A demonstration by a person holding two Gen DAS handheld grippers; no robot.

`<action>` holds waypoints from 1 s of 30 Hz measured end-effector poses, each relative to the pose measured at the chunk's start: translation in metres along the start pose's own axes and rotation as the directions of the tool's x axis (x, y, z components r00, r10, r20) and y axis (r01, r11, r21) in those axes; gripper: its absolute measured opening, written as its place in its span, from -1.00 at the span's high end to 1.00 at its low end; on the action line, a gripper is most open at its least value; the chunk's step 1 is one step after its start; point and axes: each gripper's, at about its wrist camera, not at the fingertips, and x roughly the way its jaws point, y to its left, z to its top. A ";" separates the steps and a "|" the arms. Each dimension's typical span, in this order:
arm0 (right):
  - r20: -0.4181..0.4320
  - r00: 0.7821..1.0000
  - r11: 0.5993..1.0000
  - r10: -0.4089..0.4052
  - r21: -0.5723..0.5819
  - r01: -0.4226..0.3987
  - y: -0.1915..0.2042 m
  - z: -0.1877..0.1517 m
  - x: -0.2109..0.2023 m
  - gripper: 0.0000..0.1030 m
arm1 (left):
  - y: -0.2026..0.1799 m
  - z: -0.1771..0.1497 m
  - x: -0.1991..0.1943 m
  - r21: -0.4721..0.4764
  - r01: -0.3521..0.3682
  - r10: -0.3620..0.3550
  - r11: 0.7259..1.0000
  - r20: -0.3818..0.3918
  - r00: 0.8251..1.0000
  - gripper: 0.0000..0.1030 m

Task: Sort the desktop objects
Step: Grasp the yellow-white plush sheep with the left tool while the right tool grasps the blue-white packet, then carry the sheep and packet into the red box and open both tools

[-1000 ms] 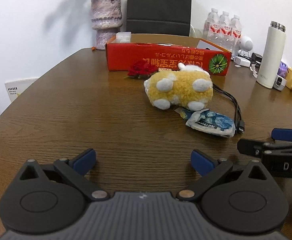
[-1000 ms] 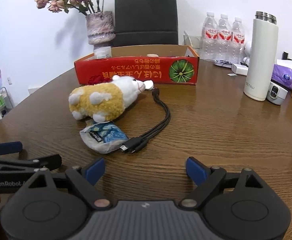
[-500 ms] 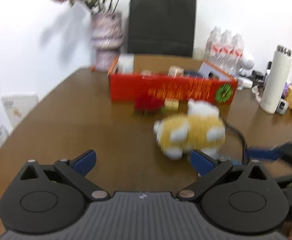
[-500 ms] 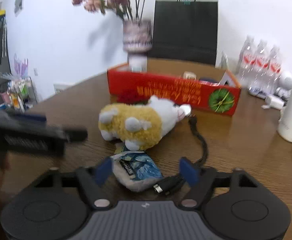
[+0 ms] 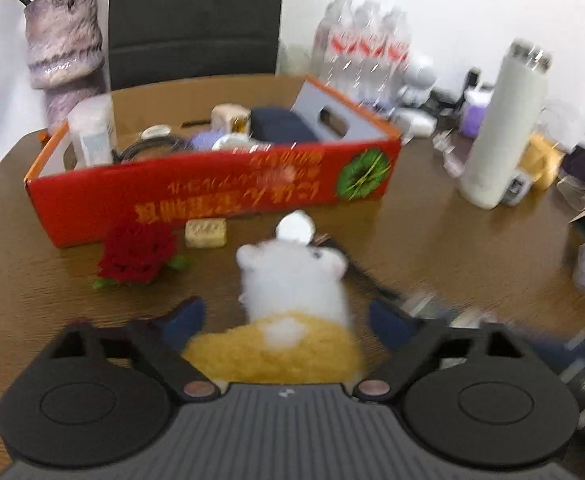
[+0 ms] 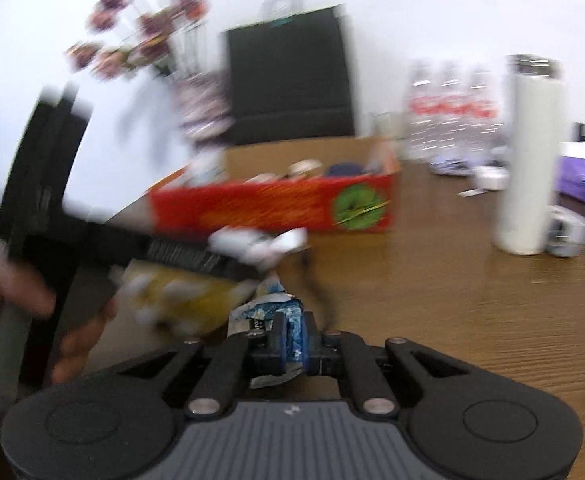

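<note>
Yellow-and-white plush toy (image 5: 292, 312) on wooden table near red box (image 5: 212, 196); crumpled blue packet (image 6: 288, 320) beside it

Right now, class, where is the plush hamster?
In the left wrist view the plush hamster lies between the open left tongs, just in front of the red box, right of the red rose.

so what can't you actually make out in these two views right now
- Left wrist view: the plush toy lies between the left gripper fingers; motion blur hides whether they touch it.
- Left wrist view: the red box lettering is smeared, unreadable.
- Right wrist view: the right gripper is shut on the blue packet, hiding its label.
- Right wrist view: the black cable is blurred; its plugs are unseen.
</note>
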 end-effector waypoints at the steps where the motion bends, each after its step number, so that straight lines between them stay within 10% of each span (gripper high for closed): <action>1: 0.012 1.000 1.000 -0.008 0.023 0.008 -0.008 0.004 0.000 0.89 | 0.000 -0.003 0.003 0.005 -0.002 0.002 1.000 -0.011 1.000 -0.41; 6: 0.031 0.998 0.997 -0.047 0.065 0.044 -0.029 0.023 0.012 0.88 | 0.010 -0.008 -0.022 -0.031 0.065 -0.063 0.997 0.061 0.996 0.08; 17: 0.158 0.987 0.998 0.039 -0.046 -0.032 -0.006 0.123 0.055 0.88 | 0.057 0.107 -0.074 -0.116 -0.002 0.039 0.993 0.324 0.945 0.12; 24: 0.016 0.999 0.998 0.043 0.036 -0.044 -0.001 0.193 0.161 0.88 | 0.101 0.176 0.027 -0.240 -0.033 0.054 0.970 0.080 0.995 0.10; 30: -0.141 0.987 0.993 0.082 0.096 -0.069 0.008 0.211 0.257 0.88 | 0.116 0.158 0.093 -0.241 -0.074 0.045 0.968 -0.127 0.991 0.00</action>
